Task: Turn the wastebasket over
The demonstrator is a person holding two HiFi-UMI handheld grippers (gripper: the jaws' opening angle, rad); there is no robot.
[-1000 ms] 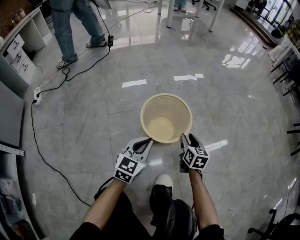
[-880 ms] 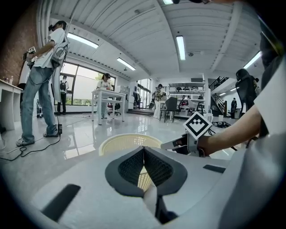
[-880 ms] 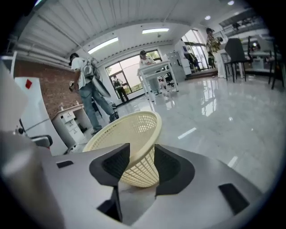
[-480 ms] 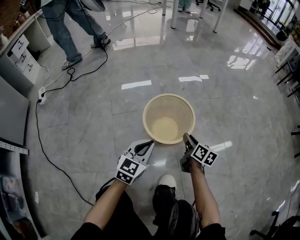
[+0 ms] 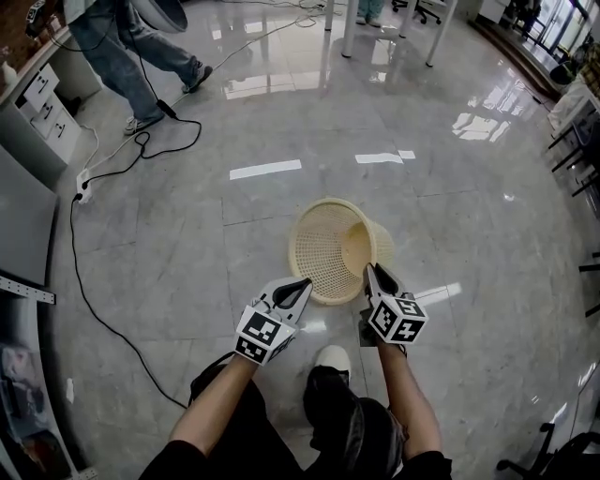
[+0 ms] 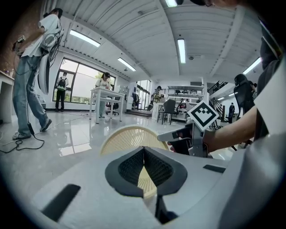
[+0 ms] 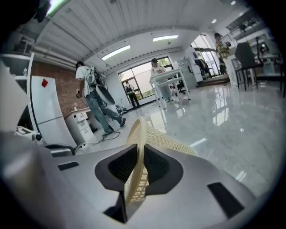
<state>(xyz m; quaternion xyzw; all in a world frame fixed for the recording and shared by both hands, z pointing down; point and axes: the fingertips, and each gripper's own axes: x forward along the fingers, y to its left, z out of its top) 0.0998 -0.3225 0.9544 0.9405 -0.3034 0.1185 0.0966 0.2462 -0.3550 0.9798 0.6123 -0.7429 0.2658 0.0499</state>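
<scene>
The cream mesh wastebasket [image 5: 323, 253] is tipped on the grey floor, mouth leaning left, with its solid bottom showing at the right. My right gripper [image 5: 372, 273] is at the near right of the rim. Its jaws have just been closing, and in the right gripper view the rim [image 7: 136, 147] stands pinched edge-on between them [image 7: 139, 154]. My left gripper [image 5: 302, 283] is shut and empty just short of the near left rim. The left gripper view shows the basket [image 6: 129, 137] beyond its closed jaws [image 6: 144, 150], and the right gripper [image 6: 174, 134] beside it.
A person in jeans [image 5: 122, 56] walks at the back left, near a black cable [image 5: 112, 169] that trails over the floor. A drawer cabinet [image 5: 42, 103] stands at the left edge and table legs [image 5: 347, 28] at the back. My white shoe [image 5: 328, 360] is just below the grippers.
The basket stood upright with its mouth up; now its right side is raised and it leans left. The right gripper closed on the rim and rose. The person at the back stepped left.
</scene>
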